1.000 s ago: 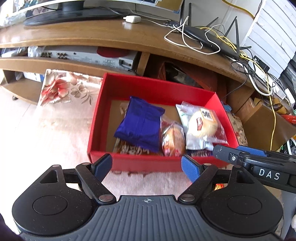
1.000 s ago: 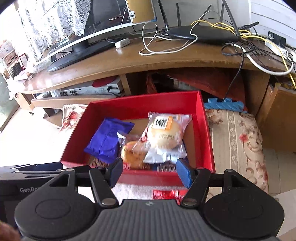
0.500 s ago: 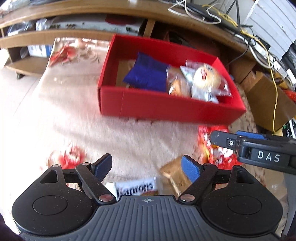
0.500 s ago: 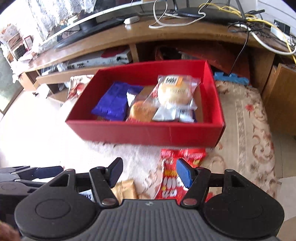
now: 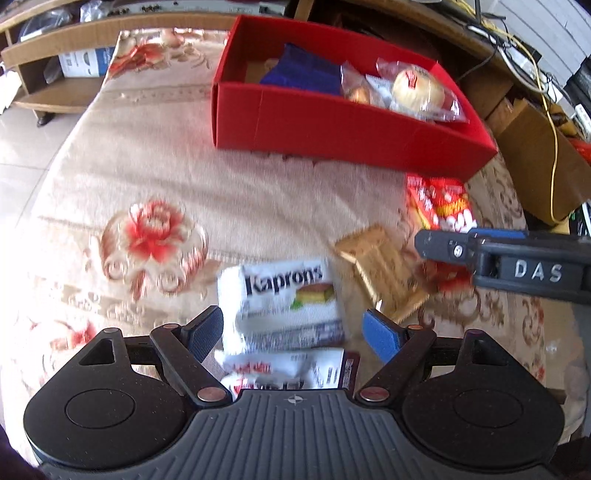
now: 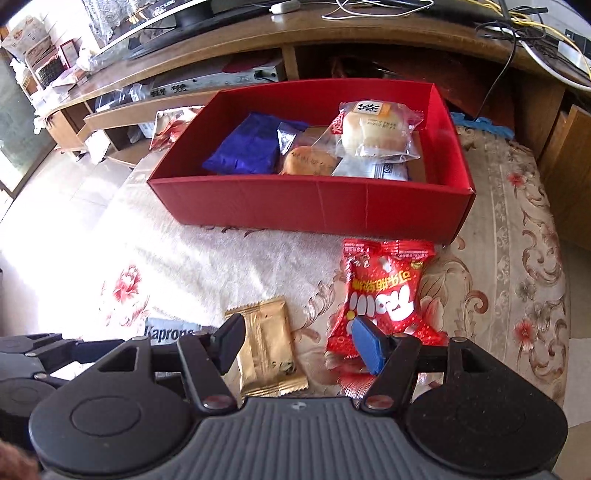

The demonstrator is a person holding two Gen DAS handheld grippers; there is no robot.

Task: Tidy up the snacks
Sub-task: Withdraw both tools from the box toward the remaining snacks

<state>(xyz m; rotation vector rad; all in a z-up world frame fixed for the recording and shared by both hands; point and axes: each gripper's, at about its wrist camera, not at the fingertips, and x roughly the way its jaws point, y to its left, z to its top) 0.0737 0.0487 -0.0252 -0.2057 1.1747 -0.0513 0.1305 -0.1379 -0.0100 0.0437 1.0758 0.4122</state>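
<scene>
A red box (image 6: 314, 203) on the floral cloth holds a blue packet (image 6: 247, 144), a wrapped bun (image 6: 373, 129) and a round cake packet (image 6: 310, 158). In front of it lie a red snack bag (image 6: 384, 291), a gold packet (image 6: 266, 347) and a white Kaprons packet (image 5: 288, 291), which overlaps another white packet (image 5: 280, 369). My left gripper (image 5: 293, 330) hangs open above the Kaprons packet and holds nothing. My right gripper (image 6: 299, 341) is open too, over the gap between the gold packet and the red bag. Whether either gripper touches a packet cannot be told.
A wooden TV stand (image 6: 258, 33) with cables and electronics runs behind the box. A cardboard box (image 5: 535, 162) stands at the right. The floral cloth (image 5: 147, 236) ends at pale floor tiles (image 5: 22, 147) on the left.
Both grippers drew back from the red box, sank and tipped downward. The loose packets on the cloth came into view beneath them. Neither jaw opening changed.
</scene>
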